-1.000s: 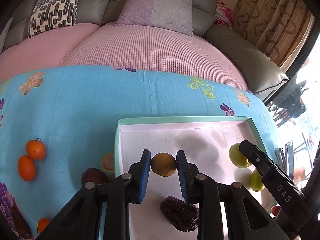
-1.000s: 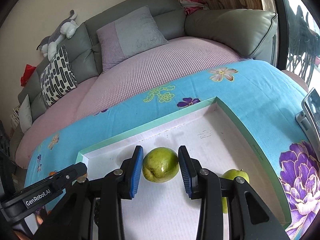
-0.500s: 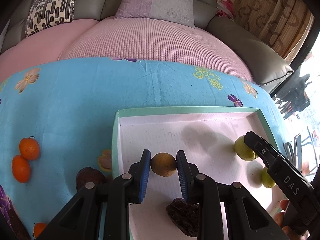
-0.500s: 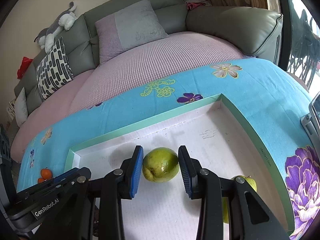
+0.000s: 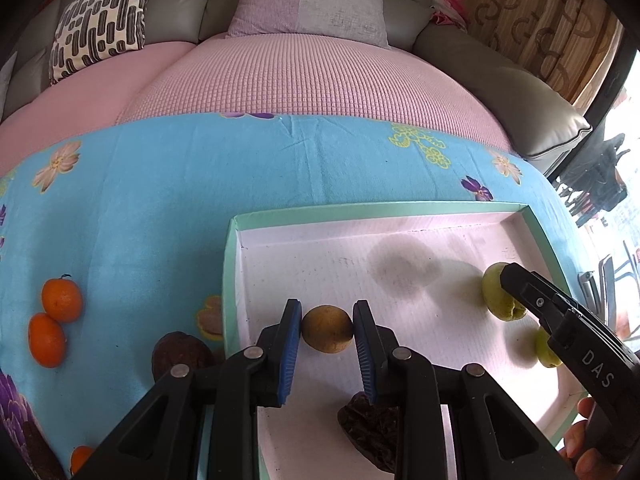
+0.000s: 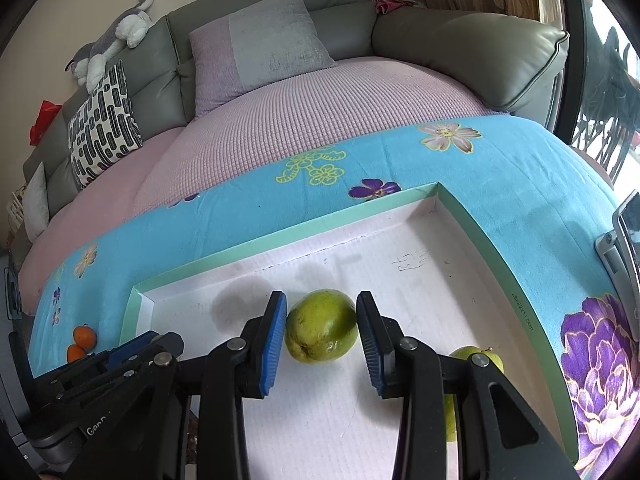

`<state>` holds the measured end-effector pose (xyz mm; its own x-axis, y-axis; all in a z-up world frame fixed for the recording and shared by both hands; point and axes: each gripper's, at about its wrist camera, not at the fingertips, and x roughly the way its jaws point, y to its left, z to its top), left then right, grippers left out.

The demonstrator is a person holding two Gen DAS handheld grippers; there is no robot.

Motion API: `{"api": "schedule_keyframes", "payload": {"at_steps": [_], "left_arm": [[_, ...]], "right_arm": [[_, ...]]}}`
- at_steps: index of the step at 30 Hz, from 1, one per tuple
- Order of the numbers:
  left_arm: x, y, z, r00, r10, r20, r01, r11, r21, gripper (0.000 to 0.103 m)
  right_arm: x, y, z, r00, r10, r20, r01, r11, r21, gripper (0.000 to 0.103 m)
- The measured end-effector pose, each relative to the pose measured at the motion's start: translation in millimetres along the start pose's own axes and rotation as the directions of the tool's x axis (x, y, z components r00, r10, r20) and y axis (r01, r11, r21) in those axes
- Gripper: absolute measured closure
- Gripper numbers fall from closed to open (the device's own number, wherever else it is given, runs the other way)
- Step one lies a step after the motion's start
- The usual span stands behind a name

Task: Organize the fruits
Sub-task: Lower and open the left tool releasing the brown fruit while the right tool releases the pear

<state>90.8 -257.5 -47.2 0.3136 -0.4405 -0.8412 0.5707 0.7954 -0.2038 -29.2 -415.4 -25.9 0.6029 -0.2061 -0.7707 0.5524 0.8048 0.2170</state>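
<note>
Orange tangerines (image 5: 54,322) lie at far left on the blue floral cloth (image 5: 160,200), well apart from the mint-rimmed white tray (image 5: 230,272). Inside it, the left gripper (image 5: 327,330) clenches a round brown fruit (image 5: 327,329); further right, the right gripper (image 6: 321,326) grasps a large green guava (image 6: 321,326), a smaller green fruit (image 6: 486,356) just beside.

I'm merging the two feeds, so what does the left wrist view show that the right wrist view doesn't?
Left only: a brown fruit clamped in the left gripper, and a dark wrinkled fruit.
Right only: a plush toy on the sofa and a big purple flower.
Both: the tray, green fruit clamped in the right gripper, and oranges.
</note>
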Motion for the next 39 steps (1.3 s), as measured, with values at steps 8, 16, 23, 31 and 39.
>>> {"api": "schedule_keyframes", "payload": {"at_steps": [8, 16, 23, 31, 39], "left_arm": [[0.5, -1.1, -0.5, 1.000, 0.007, -0.004, -0.006, 1.000, 0.010, 0.075], [0.5, -1.6, 0.0, 1.000, -0.004, -0.018, 0.004, 1.000, 0.000, 0.074], [-4.2, -1.8, -2.2, 0.999, -0.008, -0.031, 0.008, 1.000, -0.009, 0.074], [-19.6, 3.4, -3.3, 1.000, 0.007, -0.016, -0.007, 1.000, -0.025, 0.073], [-44.8, 19.2, -0.8, 0.999, 0.028, 0.036, -0.026, 0.997, -0.068, 0.073]], "right_arm": [[-4.3, -2.0, -0.3, 1.000, -0.009, -0.021, 0.009, 1.000, -0.016, 0.069], [-5.4, -0.7, -1.5, 0.999, -0.017, -0.038, 0.016, 0.999, -0.028, 0.069], [-5.3, -0.6, -2.7, 0.999, -0.003, -0.050, 0.002, 1.000, -0.027, 0.069], [-6.7, 4.3, -3.6, 0.997, -0.016, -0.069, 0.012, 0.998, -0.054, 0.069], [-8.5, 11.6, -1.1, 0.997, -0.030, -0.073, 0.023, 0.996, -0.089, 0.069]]}}
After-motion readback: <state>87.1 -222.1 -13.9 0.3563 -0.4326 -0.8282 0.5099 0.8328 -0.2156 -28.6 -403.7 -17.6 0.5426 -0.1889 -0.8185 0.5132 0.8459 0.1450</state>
